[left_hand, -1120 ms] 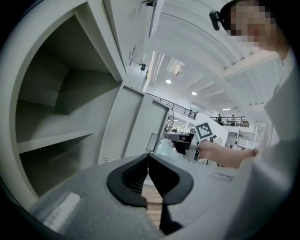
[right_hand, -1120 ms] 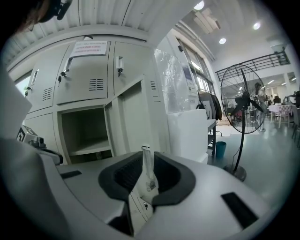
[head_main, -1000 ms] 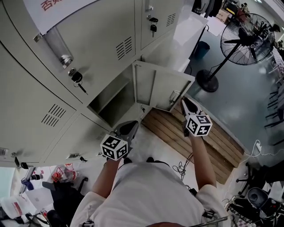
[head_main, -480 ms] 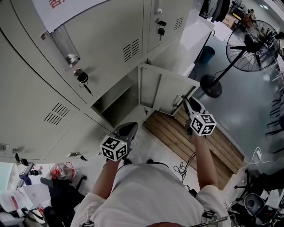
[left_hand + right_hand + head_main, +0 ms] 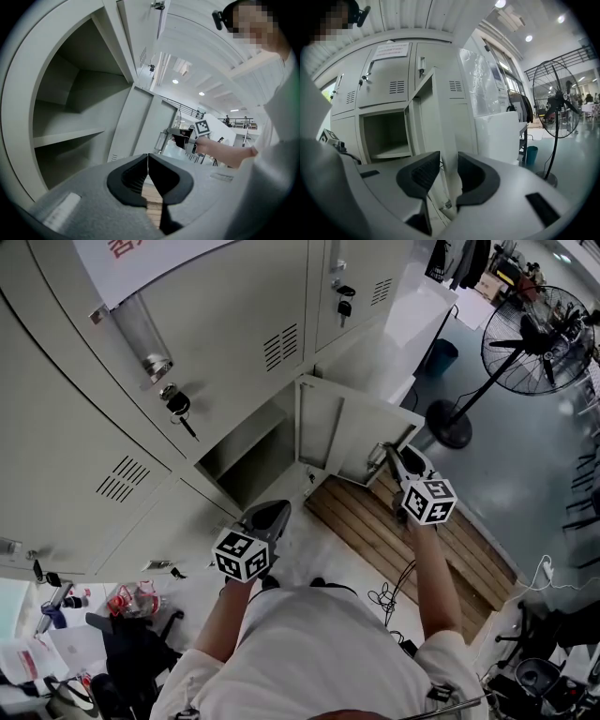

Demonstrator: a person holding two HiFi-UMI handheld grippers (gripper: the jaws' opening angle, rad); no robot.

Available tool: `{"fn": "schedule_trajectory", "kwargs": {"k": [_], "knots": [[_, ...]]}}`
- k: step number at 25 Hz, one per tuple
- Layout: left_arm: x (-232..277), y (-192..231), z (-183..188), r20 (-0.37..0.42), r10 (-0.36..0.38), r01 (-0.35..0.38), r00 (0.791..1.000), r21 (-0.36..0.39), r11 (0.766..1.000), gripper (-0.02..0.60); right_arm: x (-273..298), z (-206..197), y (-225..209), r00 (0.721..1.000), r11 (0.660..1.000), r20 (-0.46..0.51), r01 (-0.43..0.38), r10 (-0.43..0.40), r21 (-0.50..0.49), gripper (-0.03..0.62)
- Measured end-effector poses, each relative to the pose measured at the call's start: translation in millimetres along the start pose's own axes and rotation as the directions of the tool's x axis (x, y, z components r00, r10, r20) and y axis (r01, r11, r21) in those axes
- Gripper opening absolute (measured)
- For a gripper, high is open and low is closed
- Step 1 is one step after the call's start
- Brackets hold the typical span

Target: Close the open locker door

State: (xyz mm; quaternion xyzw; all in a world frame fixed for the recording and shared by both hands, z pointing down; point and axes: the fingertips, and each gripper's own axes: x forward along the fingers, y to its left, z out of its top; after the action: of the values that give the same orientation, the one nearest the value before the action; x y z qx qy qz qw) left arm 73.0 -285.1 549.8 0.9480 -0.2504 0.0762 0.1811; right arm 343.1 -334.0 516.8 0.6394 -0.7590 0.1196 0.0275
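The open locker door (image 5: 342, 432) stands out from the pale grey locker bank, with the empty compartment (image 5: 246, 454) to its left. My right gripper (image 5: 397, 461) is at the door's free edge by the latch. In the right gripper view the door (image 5: 427, 105) runs down into the gap of my right gripper (image 5: 449, 161), whose jaws are opening, and the pads do not press on it. My left gripper (image 5: 268, 516) hangs lower, in front of the compartment, and touches nothing. It is shut in the left gripper view (image 5: 148, 160), which looks into the compartment (image 5: 70, 122).
Keys (image 5: 178, 409) hang in the locks of the closed doors above. A wooden pallet (image 5: 384, 526) lies on the floor under the door. A white cabinet (image 5: 412, 310), a blue bin (image 5: 439, 354) and a standing fan (image 5: 525, 334) are to the right. Cables (image 5: 382, 596) lie near my feet.
My right gripper has come up close to the door's free edge by the latch. The left gripper has stayed where it was.
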Motion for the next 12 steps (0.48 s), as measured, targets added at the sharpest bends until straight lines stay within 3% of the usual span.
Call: {"fn": "schedule_trajectory", "kwargs": {"k": [12], "knots": [[-8, -14, -6, -0.001, -0.027, 0.027, 1.000, 0.002, 1.000, 0.015, -20, -8, 23, 0.999, 0.999, -0.020, -0.028, 0.028, -0.016, 0.109]]}}
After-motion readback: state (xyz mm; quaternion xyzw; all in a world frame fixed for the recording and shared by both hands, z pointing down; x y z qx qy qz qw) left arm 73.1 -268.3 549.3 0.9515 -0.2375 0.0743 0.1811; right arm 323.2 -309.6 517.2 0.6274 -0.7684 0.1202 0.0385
